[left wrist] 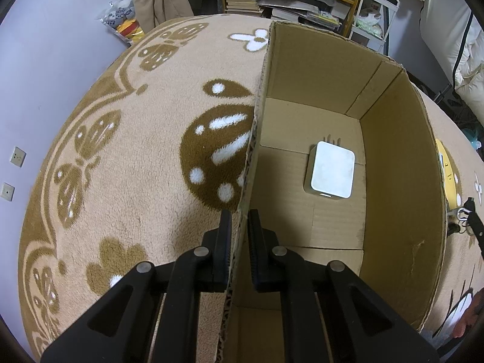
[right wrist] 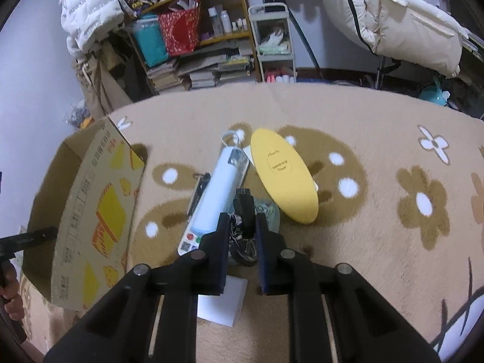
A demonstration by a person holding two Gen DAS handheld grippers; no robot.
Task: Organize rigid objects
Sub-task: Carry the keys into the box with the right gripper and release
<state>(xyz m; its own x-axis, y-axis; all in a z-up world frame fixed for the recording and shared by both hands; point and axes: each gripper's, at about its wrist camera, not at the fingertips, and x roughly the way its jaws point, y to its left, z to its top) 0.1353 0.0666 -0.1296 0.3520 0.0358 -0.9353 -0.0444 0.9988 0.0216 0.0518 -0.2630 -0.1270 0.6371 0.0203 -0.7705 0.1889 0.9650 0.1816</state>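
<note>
My left gripper [left wrist: 240, 220] pinches the left wall of the open brown cardboard box [left wrist: 402, 163]; a white square plastic device [left wrist: 331, 170] lies inside. My right gripper [right wrist: 242, 227] straddles a black strapped key bundle [right wrist: 244, 211] beside that box, fingers slightly parted.

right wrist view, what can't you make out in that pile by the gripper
- Dark item between the right gripper fingers: contact unclear, motion blur.
- White card: partly hidden under the gripper.
- Writing on the yellow oval lid: too small.
- Cardboard box interior: hidden by its wall.
</note>
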